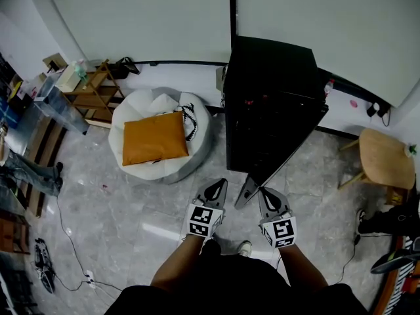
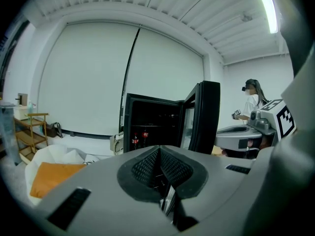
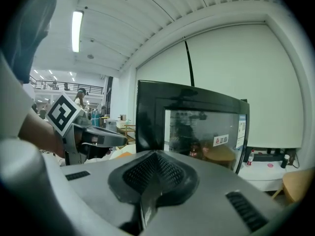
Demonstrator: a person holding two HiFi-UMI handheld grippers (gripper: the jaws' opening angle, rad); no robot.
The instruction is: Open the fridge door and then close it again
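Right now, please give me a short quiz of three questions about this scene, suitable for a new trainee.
1. True or false: the fridge door stands open.
2. What lies on the white beanbag? A) an orange cushion B) a blue towel C) a red box
3. Fill in: the jaws of the left gripper and of the right gripper are both ____, with nothing between them.
Key: 1 true; 2 A; 3 shut.
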